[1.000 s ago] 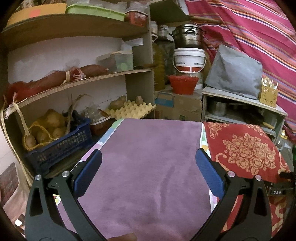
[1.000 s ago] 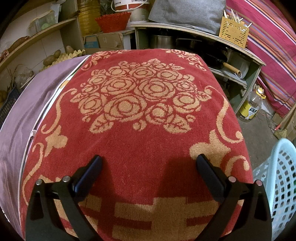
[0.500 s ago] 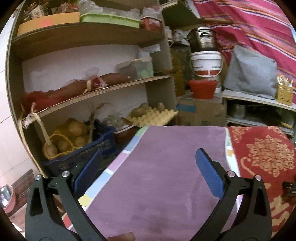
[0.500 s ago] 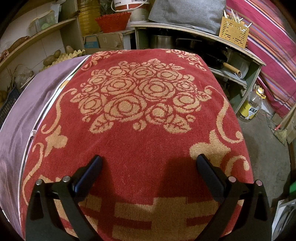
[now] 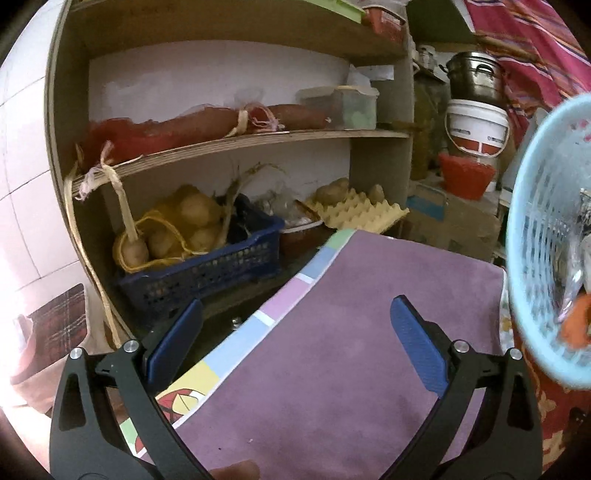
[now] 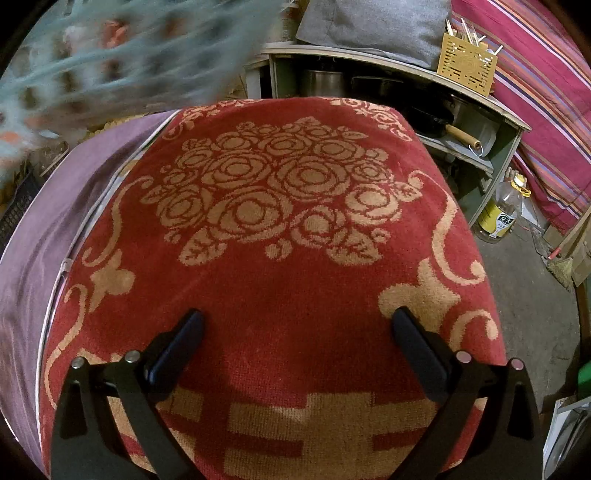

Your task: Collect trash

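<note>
Red rose towel (image 6: 288,280), blurred basket (image 5: 546,236), unreadable bottle label (image 6: 498,218)

We record a purple cloth (image 5: 332,369) beside a red rose-patterned towel (image 6: 280,221) on the tabletop. To the left stands a wooden shelf unit (image 5: 240,138); its lower level holds a blue crate (image 5: 207,269) with netted potatoes (image 5: 177,225), and a yellow egg tray (image 5: 358,216) carrying more potatoes. Behind, a steel pot (image 5: 474,77) sits on a white bucket (image 5: 474,127) above a red basket (image 5: 465,177). On the right, a grey cushion (image 6: 369,26) and yellow utensil holder (image 6: 465,62) top a low rack; an oil bottle (image 6: 502,210) stands on the floor.
</note>
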Motion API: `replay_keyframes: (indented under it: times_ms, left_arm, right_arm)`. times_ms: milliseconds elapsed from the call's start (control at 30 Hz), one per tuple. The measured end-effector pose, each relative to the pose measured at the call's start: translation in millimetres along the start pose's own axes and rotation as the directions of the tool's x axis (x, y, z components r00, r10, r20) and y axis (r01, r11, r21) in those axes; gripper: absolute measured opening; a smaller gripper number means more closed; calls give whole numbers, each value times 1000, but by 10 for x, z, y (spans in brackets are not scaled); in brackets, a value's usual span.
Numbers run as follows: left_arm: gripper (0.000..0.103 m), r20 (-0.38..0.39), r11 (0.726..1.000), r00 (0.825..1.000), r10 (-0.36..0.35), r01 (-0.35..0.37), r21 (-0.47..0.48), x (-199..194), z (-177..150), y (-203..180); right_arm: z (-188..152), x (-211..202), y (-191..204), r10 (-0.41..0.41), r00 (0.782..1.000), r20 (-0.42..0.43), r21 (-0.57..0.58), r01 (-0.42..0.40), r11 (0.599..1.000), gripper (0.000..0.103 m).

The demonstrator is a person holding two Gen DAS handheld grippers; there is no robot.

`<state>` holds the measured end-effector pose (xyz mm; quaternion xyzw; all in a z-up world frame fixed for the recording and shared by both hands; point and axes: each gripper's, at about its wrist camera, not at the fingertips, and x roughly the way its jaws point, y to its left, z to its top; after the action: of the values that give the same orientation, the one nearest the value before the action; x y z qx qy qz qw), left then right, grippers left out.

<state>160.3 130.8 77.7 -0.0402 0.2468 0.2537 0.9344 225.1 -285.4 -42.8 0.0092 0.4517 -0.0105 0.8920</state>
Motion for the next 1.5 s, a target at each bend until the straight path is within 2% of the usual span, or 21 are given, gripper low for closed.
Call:
replay_keyframes:
  times_ms: [100, 233, 467, 1000, 1500]
  left_arm:
    - [98, 21, 999, 1000, 7, -8, 38, -48, -5, -69]
    - [98, 28, 999, 1000, 9, -10, 32, -83, -4, -93]
    - [98, -21, 999, 1000, -8, 8, 38, -35, -35, -183]
    - [98, -55, 997, 997, -60, 62, 47, -36, -68, -404]
    - [98, 20, 983, 996, -89, 84, 164, -284, -174, -682]
  right_arm:
    - [0, -2, 0, 0, 1000, 0, 0, 0, 1000, 100]
    - [1, -5, -1, 0, 1000, -1, 0, 0, 1000, 100]
    - [7, -6, 3, 0, 1000, -1, 0, 0, 1000, 100]
    - [17, -14, 6, 0, 1000, -3, 0, 0, 1000, 100]
    - [13, -14, 4, 0, 1000, -3, 0, 0, 1000, 100]
